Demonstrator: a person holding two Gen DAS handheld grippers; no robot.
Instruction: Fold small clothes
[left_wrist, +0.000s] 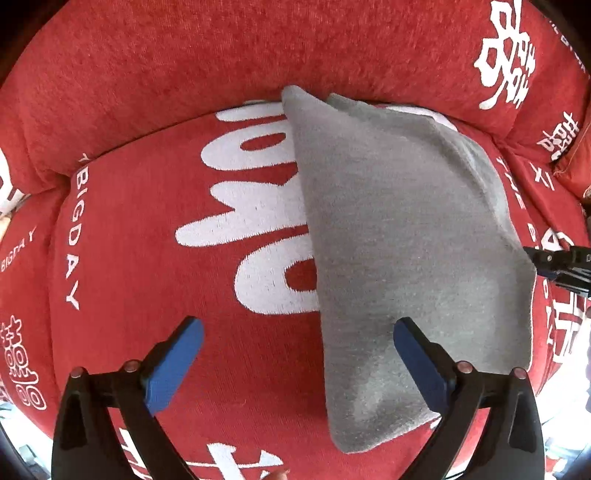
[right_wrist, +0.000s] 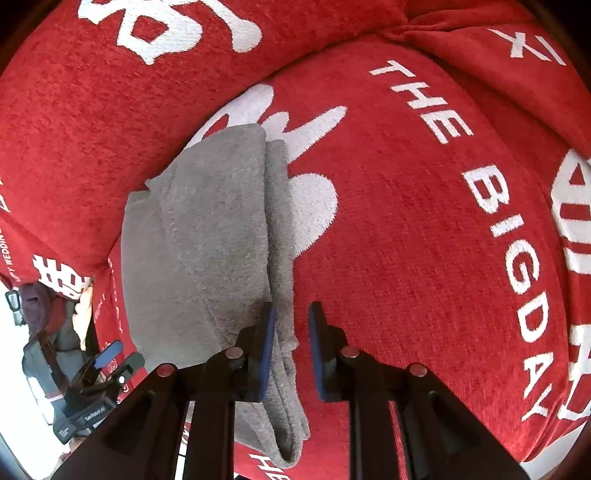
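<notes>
A small grey knitted garment (left_wrist: 402, 236) lies folded on a red sofa seat cushion (left_wrist: 155, 258) with white lettering. My left gripper (left_wrist: 299, 339) is open and wide above the garment's near left edge, its right blue finger (left_wrist: 417, 362) over the cloth and holding nothing. In the right wrist view the garment (right_wrist: 207, 251) lies doubled, with its folded edge running toward me. My right gripper (right_wrist: 291, 332) is open by a narrow gap, and the garment's edge lies between and below its jaws, not pinched. The right gripper also shows in the left wrist view (left_wrist: 557, 266) at the garment's right edge.
The red sofa backrest (left_wrist: 229, 55) rises behind the seat. An armrest cushion (right_wrist: 74, 122) stands to the left in the right wrist view. The left gripper (right_wrist: 99, 369) and dark clothing show at the lower left beyond the seat's edge.
</notes>
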